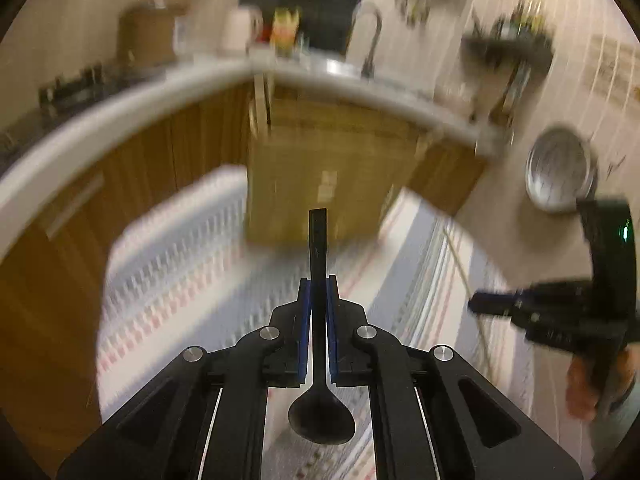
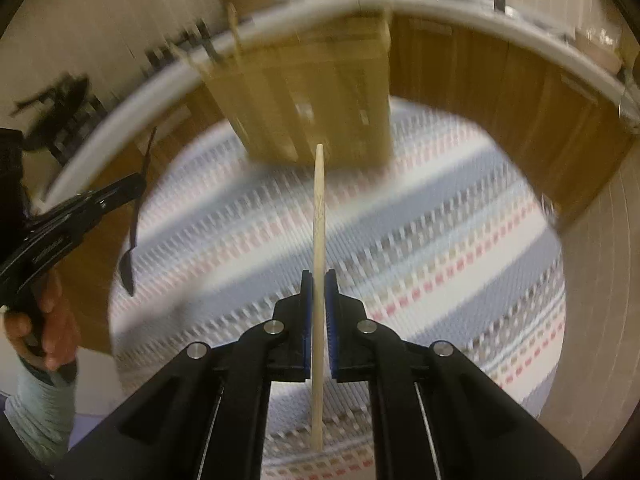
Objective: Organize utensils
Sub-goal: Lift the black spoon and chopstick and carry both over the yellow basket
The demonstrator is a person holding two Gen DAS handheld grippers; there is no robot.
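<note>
Left gripper (image 1: 318, 300) clamped on a black spoon (image 1: 320, 412), bowl toward the camera, handle pointing ahead, right gripper (image 2: 319, 296) pinching a pale wooden chopstick (image 2: 319, 216), only the left view showing a steel bowl (image 1: 560, 170), both above a striped woven cloth (image 2: 440, 240).

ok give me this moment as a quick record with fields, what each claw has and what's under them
left claw: shut on a black spoon, bowl end toward the camera, handle pointing away
right claw: shut on a pale wooden stick, thin and straight, maybe a chopstick
surface below: round table under a striped woven cloth
on the table: tall cardboard box at the far edge
background: kitchen counter with wooden cabinets
image quality: heavy motion blur in both views
</note>
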